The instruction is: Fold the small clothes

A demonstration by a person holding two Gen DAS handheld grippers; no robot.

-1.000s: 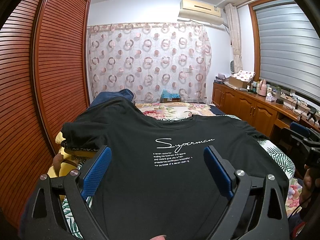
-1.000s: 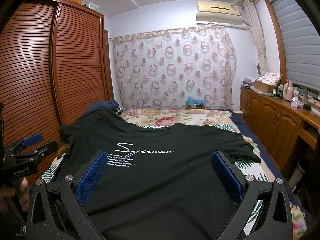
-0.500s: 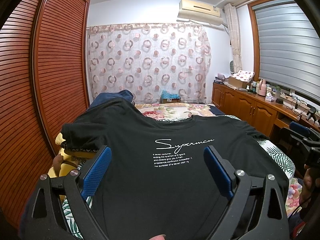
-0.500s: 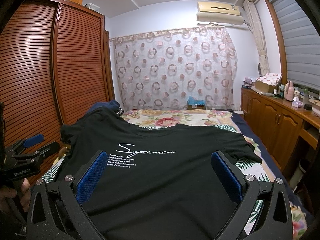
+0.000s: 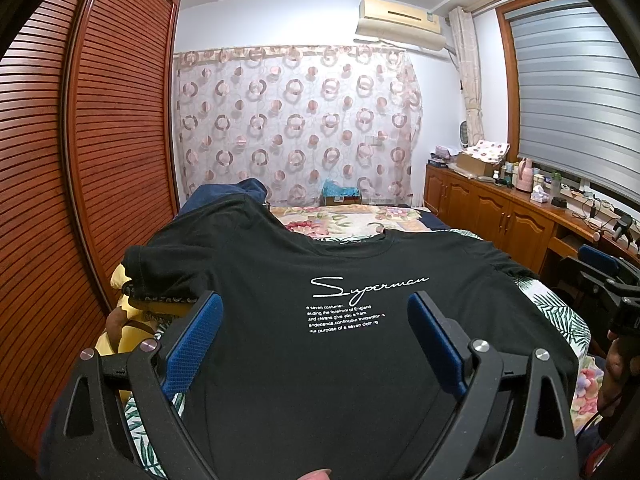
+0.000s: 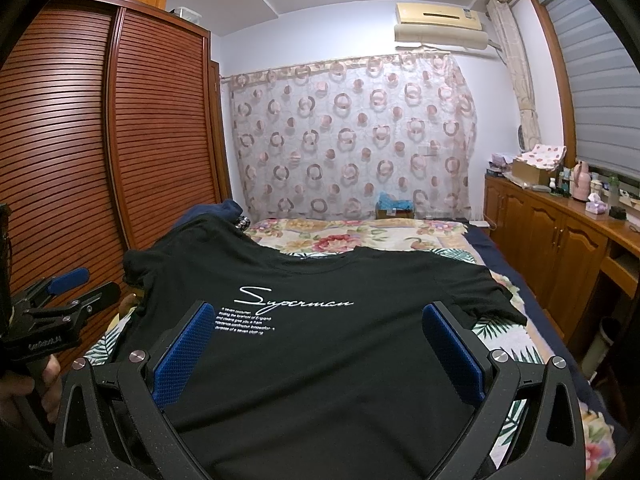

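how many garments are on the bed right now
2 visible: a black t-shirt spread flat, print up, and a navy garment bunched behind its left shoulder by the wardrobe. More may lie hidden under the shirt.

One black T-shirt (image 5: pixel 320 360), two hand-held grippers, one bed (image 6: pixel 360 236).

Bedroom, indoor light, bed mid-room.
L side: tall wardrobe (image 5: pixel 80 160) w/ red-brown slatted doors. Far wall white, w/ sheer curtain (image 5: pixel 296 128) in ring pattern; AC unit (image 5: pixel 400 24) mounted above it. R side: window w/ grey blind (image 5: pixel 580 92) down, long wood counter (image 5: pixel 520 216) w/ cabinet doors below, cluttered w/ bottles & boxes. Bed (image 6: pixel 360 236) has floral sheet.
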